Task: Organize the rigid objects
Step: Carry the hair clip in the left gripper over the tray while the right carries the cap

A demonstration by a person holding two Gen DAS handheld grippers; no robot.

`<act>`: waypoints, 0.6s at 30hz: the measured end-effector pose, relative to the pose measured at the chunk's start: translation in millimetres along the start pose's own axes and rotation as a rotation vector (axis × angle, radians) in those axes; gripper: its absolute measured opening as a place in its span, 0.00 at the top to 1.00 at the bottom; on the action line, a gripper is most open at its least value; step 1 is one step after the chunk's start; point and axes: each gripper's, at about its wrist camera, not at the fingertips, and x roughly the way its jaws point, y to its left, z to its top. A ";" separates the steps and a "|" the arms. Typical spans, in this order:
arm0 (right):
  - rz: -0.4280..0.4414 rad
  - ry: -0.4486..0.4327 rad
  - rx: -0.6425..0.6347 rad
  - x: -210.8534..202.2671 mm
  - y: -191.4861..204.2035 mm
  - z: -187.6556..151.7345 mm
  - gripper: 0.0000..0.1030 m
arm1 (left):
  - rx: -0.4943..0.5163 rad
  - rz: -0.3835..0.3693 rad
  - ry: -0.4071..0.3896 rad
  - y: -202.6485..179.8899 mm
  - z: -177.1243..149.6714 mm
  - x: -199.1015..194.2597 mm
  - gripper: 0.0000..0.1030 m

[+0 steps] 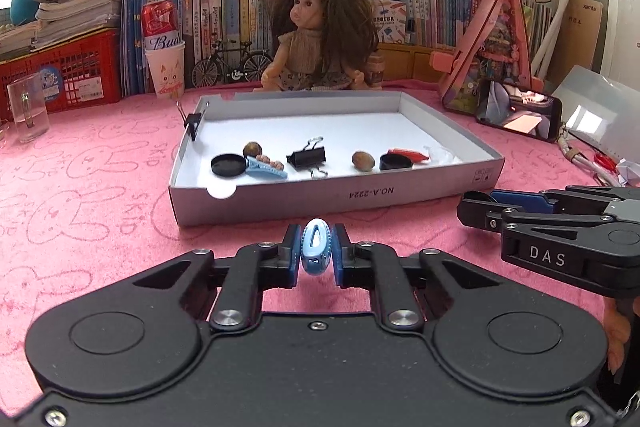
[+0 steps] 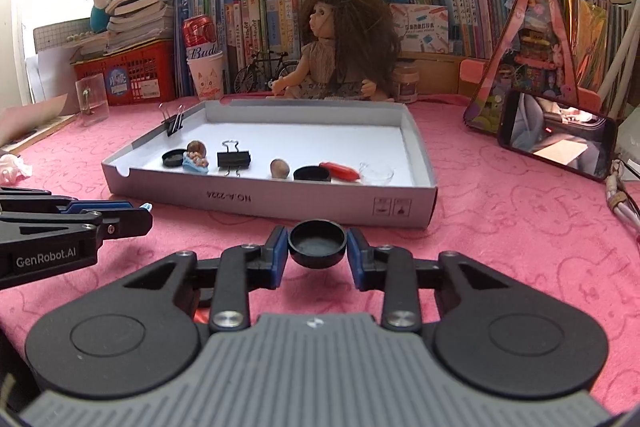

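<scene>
My left gripper (image 1: 316,249) is shut on a light blue hair clip (image 1: 316,247), held just in front of the grey cardboard tray (image 1: 332,195). My right gripper (image 2: 318,250) is shut on a black round cap (image 2: 318,245), also in front of the tray (image 2: 280,201). In the tray lie a black cap (image 1: 227,165), a blue hair clip (image 1: 266,167), a black binder clip (image 1: 307,158), two brown nuts (image 1: 363,161), another black cap (image 1: 395,161), a red piece (image 1: 408,154) and a clear dish (image 2: 376,171). A binder clip (image 1: 195,123) grips the tray's left wall.
A doll (image 1: 320,35) sits behind the tray. A phone (image 1: 518,113), a pink triangular box (image 1: 492,47), a glass (image 1: 28,111), a paper cup with a can (image 1: 165,67), red crates and books line the back. The pink cloth (image 1: 80,195) covers the table.
</scene>
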 end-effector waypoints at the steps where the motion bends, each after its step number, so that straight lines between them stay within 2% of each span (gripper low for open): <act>1: -0.003 -0.005 0.000 -0.3 -0.4 1.8 0.65 | -0.001 0.002 -0.007 0.8 2.6 -0.5 0.86; 18: -0.053 -0.056 0.007 1.3 -5.8 25.1 0.65 | -0.066 0.048 -0.056 34.5 38.6 10.5 0.86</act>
